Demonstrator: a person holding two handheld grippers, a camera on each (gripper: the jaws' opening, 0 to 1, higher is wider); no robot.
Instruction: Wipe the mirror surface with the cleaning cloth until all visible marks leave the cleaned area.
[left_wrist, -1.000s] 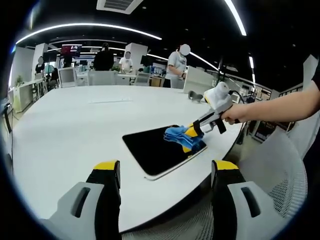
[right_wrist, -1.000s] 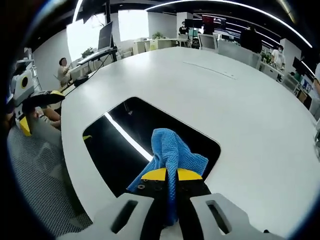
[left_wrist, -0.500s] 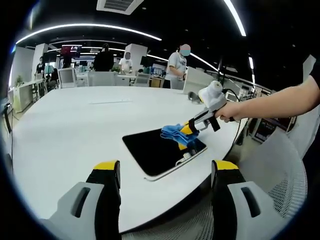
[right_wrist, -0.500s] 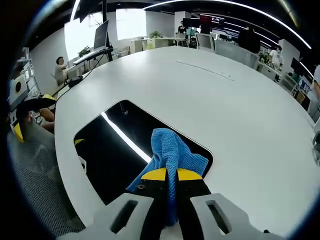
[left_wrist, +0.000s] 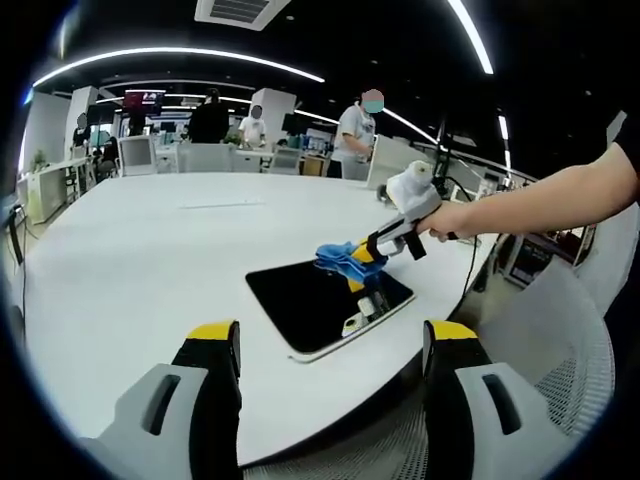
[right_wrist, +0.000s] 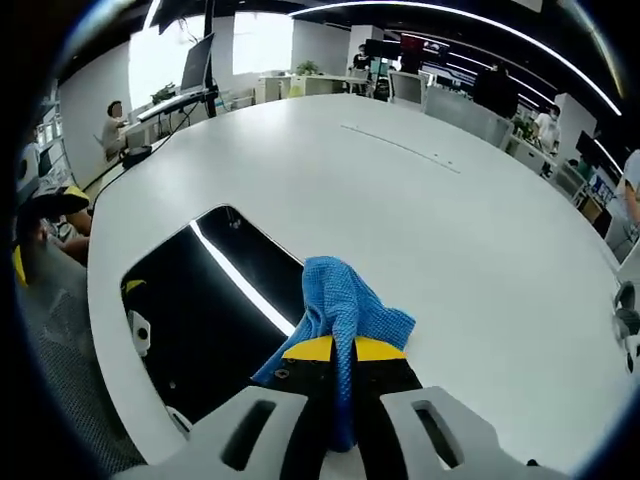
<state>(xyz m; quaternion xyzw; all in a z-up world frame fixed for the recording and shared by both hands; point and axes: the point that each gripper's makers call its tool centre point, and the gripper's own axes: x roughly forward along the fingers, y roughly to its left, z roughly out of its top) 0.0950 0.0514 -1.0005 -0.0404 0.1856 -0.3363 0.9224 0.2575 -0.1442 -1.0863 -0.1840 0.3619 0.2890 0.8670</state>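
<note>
The white desk (left_wrist: 120, 260) carries the mirror (left_wrist: 325, 305), a dark rounded slab lying flat near the desk's near edge, where both arms can reach it. Its glass reflects a ceiling light strip. The right hand-held gripper (right_wrist: 337, 350) has its jaws pressed together on the blue cleaning cloth (right_wrist: 345, 305), a bunched fold left hanging ahead of the tips as a pad for rubbing the glass. In the left gripper view the cloth (left_wrist: 340, 260) sits at the mirror's far edge, and from this angle it is hard to say whether it touches the glass or hovers just above. The left hand-held gripper (left_wrist: 330, 345) waits short of the mirror with jaws spread and nothing between them, likely kept clear of the wiping path.

Compared with a second ago, the cloth has travelled from mid-mirror toward the far rim, and more bare glass shows behind it.
</note>
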